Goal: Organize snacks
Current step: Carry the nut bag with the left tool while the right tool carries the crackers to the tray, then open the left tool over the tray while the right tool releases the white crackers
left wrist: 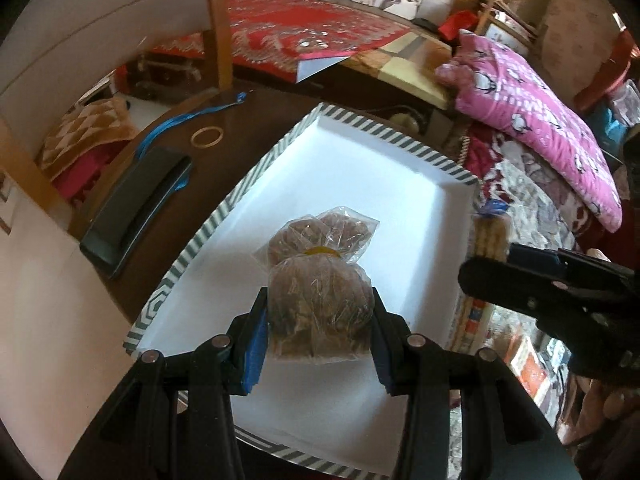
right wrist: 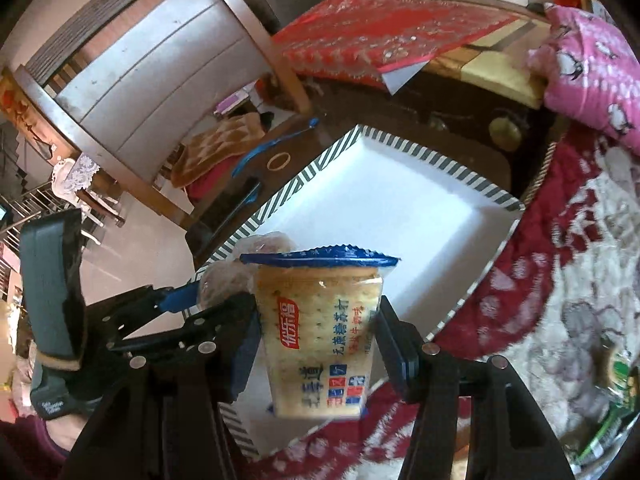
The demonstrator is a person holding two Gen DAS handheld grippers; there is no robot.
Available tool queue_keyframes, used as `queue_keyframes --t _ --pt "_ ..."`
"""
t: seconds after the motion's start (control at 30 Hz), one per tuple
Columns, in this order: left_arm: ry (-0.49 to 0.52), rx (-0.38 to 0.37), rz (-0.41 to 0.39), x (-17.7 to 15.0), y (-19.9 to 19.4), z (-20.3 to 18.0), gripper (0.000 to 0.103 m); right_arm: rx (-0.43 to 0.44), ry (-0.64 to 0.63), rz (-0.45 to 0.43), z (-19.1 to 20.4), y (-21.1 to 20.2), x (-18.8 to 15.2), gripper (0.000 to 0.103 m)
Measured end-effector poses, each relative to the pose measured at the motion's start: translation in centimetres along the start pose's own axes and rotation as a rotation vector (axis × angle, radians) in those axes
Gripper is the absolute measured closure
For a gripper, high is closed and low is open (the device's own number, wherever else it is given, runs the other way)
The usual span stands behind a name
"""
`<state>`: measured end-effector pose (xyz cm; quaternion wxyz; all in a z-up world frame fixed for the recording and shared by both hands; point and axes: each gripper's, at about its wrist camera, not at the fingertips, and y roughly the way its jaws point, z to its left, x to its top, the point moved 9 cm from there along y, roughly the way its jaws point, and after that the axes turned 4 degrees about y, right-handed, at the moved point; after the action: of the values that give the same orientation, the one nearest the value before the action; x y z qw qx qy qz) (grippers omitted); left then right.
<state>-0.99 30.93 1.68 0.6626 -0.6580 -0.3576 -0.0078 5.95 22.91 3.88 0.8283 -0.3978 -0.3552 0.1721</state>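
My left gripper (left wrist: 318, 312) is shut on a clear bag of brown biscuits (left wrist: 316, 304), tied with a yellow band. It hangs over the near part of a white tray with a grey-striped rim (left wrist: 224, 208). My right gripper (right wrist: 318, 320) is shut on a pack of pale crackers with a blue seal (right wrist: 320, 340), held upright over the tray's near rim (right wrist: 452, 164). In the left wrist view the right gripper (left wrist: 492, 264) shows at the tray's right side with the cracker pack (left wrist: 492, 232). The right wrist view shows the left gripper (right wrist: 208, 300) with the biscuit bag (right wrist: 240, 276) at left.
The tray lies on a dark wooden table (left wrist: 260, 108). Left of it are a black phone (left wrist: 136, 208), a blue lanyard (left wrist: 192, 116) and a rubber band (left wrist: 207, 136). A pink quilt (left wrist: 532, 120) and a red floral blanket (right wrist: 560, 280) lie to the right.
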Motion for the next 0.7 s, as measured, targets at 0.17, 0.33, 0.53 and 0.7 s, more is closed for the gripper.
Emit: queue_keyframes --t 0.17,0.33,0.53,0.7 --pt "-0.019 0.017 0.016 -0.3 0.9 1.1 0.060 0.001 0.030 0.049 -0.5 3.0 0.3 0.044" --pt "-0.028 0.022 0.037 -1.0 1.6 1.5 0.060 -0.026 0.040 0.112 -0.8 6.5 -0.1 0.044" --pt "-0.027 0.040 0.056 -1.5 2.3 1.8 0.059 -0.050 0.063 0.133 -1.1 8.8 -0.7 0.044" --pt "-0.020 0.056 0.063 -1.9 2.6 1.9 0.057 -0.019 0.111 0.118 -1.5 8.6 -1.0 0.042"
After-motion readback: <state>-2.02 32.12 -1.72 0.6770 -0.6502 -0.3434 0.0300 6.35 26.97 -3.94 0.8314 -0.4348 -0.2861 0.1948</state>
